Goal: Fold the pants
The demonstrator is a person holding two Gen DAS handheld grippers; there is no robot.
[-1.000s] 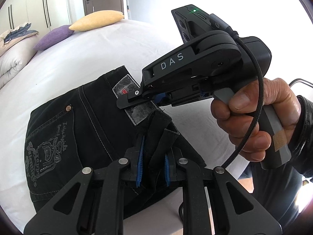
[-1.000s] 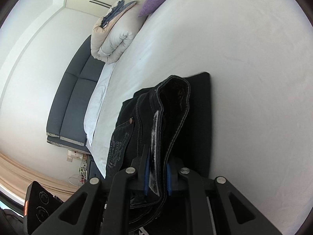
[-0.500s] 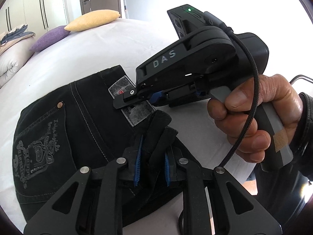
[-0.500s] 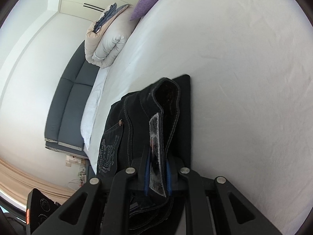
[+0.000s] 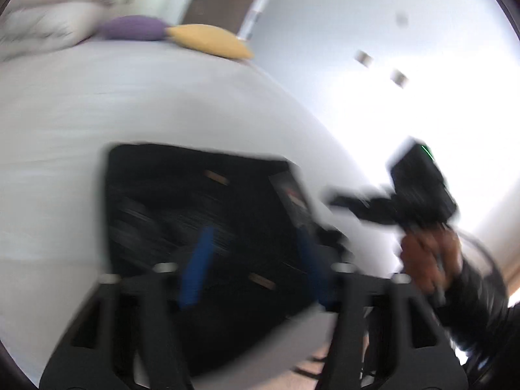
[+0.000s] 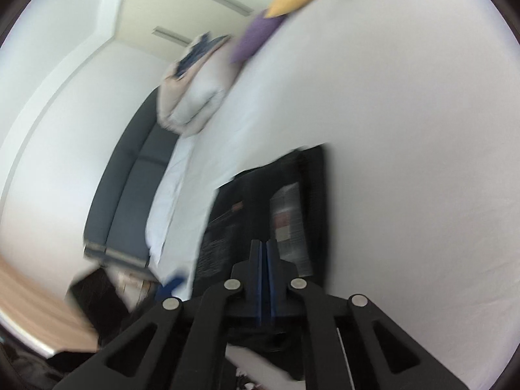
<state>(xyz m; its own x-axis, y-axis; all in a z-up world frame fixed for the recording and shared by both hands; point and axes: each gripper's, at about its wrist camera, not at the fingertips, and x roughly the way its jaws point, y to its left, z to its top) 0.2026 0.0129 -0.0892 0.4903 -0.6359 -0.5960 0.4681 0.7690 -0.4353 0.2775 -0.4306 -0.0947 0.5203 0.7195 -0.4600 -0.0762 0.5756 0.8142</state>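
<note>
**Entry: black pants, folded, lying on bed**

Item: pants (image 5: 208,208), dark denim, lying as a compact rectangle on the white bed (image 5: 97,104), near its close edge. Both views are motion-blurred, so stitching and creases cannot be read. A pale label patch (image 6: 287,224) shows on the upper face.

Left hand-held gripper (image 5: 253,266): blue pads spread wide, nothing between them, poised over the near edge of the bundle.

Right hand-held gripper (image 6: 264,276): pads pressed together with no cloth visibly between them; in the left wrist view it sits off the bundle's right side, gripped by the person's hand (image 5: 429,256).

Surroundings: yellow pillow (image 5: 211,40) and purple pillow (image 5: 133,27) at the far end of the bed; rolled duvet (image 6: 191,97); dark sofa (image 6: 130,188) alongside the bed.

Assessment: the fold appears laid down and both tools look free of the cloth, so the task seems close to finished.

Handling note: if tidying is wanted, press flat along the top layer from the middle outward, square the edges against each other, and avoid snagging the waistband with an open pad, which could drag the upper layer askew.
</note>
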